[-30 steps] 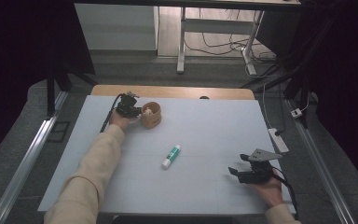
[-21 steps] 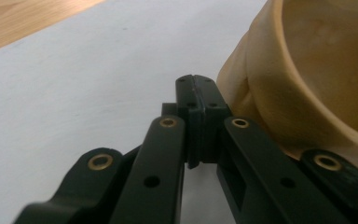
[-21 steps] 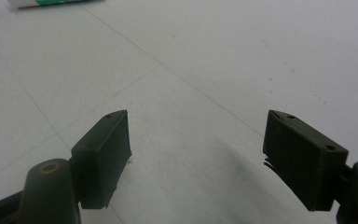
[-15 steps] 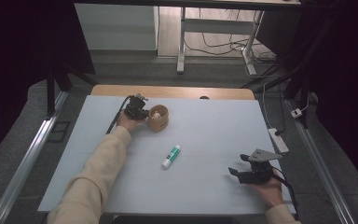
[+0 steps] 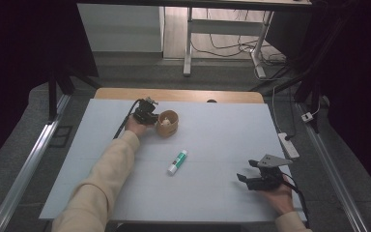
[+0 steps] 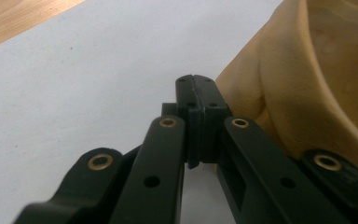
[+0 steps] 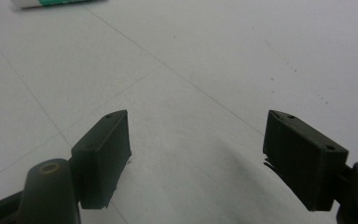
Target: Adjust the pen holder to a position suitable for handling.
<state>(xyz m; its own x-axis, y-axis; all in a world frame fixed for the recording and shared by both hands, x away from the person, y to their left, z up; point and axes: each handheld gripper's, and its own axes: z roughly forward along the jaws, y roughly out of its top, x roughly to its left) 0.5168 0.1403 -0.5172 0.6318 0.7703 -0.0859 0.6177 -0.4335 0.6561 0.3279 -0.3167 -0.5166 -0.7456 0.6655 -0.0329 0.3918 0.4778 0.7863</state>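
Observation:
A round wooden cup (image 5: 167,123) stands at the back left of the white mat (image 5: 222,125), with a small pale thing inside it. My left gripper (image 5: 150,117) lies just to its left, shut with nothing between its jaws. In the left gripper view the joined tips (image 6: 196,88) sit right against the cup's outer wall (image 6: 303,88). A white glue stick with a green label (image 5: 178,161) lies in the middle of the mat. My right gripper (image 5: 245,178) rests open near the front right, low over bare mat (image 7: 198,140), and the glue stick (image 7: 51,3) lies farther off.
A wooden table edge (image 5: 178,94) shows behind the mat. A power strip (image 5: 290,145) and its cable lie off the mat's right side. Metal rails run along both sides, and table legs and cables stand on the floor beyond.
My left gripper has moved to the right along the back of the mat, and the wooden cup has slid right with it. The right gripper and the glue stick have stayed in place.

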